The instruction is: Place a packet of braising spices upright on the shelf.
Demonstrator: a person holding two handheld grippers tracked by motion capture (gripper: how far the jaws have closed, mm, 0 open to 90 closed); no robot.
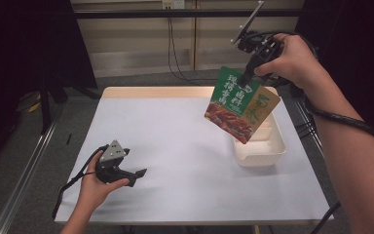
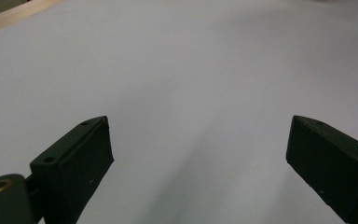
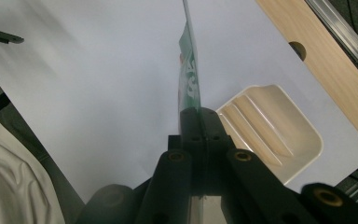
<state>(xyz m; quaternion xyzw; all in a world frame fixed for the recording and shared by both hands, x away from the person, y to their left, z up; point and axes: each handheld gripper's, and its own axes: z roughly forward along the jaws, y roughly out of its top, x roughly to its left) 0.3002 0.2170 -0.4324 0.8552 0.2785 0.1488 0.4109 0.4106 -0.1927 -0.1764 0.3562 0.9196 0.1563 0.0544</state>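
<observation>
L gripper (image 1: pixel 139 173) fingers spread (idle on table (image 1: pixel 175 141)); R gripper (image 1: pixel 246 78) pinches green pouch (image 1: pixel 236 105) w/ Chinese lettering.

The green snack packet (image 1: pixel 237 105) carries large white Chinese characters, with more on its yellow-green panel, too blurred to read.

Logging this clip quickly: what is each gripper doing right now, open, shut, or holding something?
Left gripper: open, holding nothing, low over the white table.
Right gripper: shut on the top edge of the green snack packet, held in the air above the white tray.
</observation>
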